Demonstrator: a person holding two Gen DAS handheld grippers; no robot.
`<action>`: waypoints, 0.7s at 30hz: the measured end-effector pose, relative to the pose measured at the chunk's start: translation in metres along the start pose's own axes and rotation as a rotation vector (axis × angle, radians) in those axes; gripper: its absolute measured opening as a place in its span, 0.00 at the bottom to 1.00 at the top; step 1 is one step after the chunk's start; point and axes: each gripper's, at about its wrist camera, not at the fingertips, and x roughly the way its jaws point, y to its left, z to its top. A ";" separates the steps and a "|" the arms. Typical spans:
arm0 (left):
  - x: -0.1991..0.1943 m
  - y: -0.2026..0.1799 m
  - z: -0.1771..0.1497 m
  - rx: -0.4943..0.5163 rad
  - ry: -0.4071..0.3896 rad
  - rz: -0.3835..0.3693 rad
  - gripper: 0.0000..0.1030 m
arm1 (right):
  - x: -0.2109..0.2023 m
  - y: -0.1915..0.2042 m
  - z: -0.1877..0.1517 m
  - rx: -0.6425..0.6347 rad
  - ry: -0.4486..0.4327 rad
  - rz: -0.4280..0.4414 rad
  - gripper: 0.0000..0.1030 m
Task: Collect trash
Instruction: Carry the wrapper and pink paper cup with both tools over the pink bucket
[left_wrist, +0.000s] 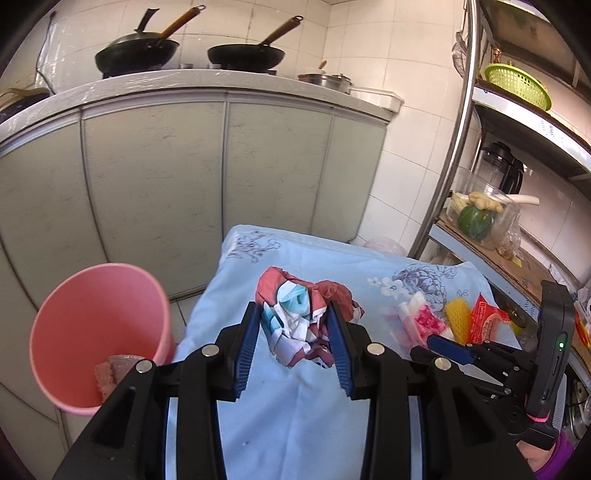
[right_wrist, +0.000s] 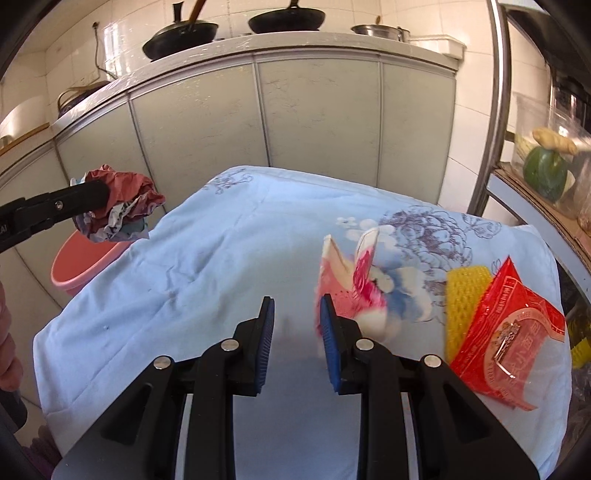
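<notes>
Left wrist view, grip: left gripper (left_wrist: 293, 325) clamped on the crumpled wrapper wad (left_wrist: 301, 317), centre of frame, lifted above the blue cloth (left_wrist: 295, 406).
Left wrist view, target: pink bin (left_wrist: 99, 332) at lower left, mouth tilted toward the camera; lies left of the held wad, so the coming move looks like a swing left.
Left wrist view, hidden: bin base cut off behind the gripper body; something pinkish-brown inside, hard to identify.
Right wrist view, grip: right gripper (right_wrist: 295, 325) open, nothing between the pads.
Right wrist view, next piece: pink-and-white wrapper (right_wrist: 347, 280) just right of the right finger, standing up, blurred; touching or not, cannot tell.
Right wrist view, further right: yellow foam net (right_wrist: 461, 295) and red packet (right_wrist: 509, 332), overlapping at right edge of frame.
Right wrist view, nearer hand: right one, clearly, for all three.
Right wrist view, bin: at left edge, mostly hidden behind cloth and wad.
</notes>
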 end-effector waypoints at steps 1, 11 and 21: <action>-0.004 0.004 -0.002 -0.007 -0.001 0.005 0.35 | -0.001 0.004 0.000 -0.001 0.001 0.007 0.25; -0.034 0.042 -0.014 -0.053 -0.041 0.061 0.35 | -0.011 0.054 0.007 -0.072 -0.003 0.083 0.25; -0.052 0.080 -0.027 -0.110 -0.064 0.076 0.35 | -0.027 0.048 0.017 -0.021 -0.026 0.069 0.19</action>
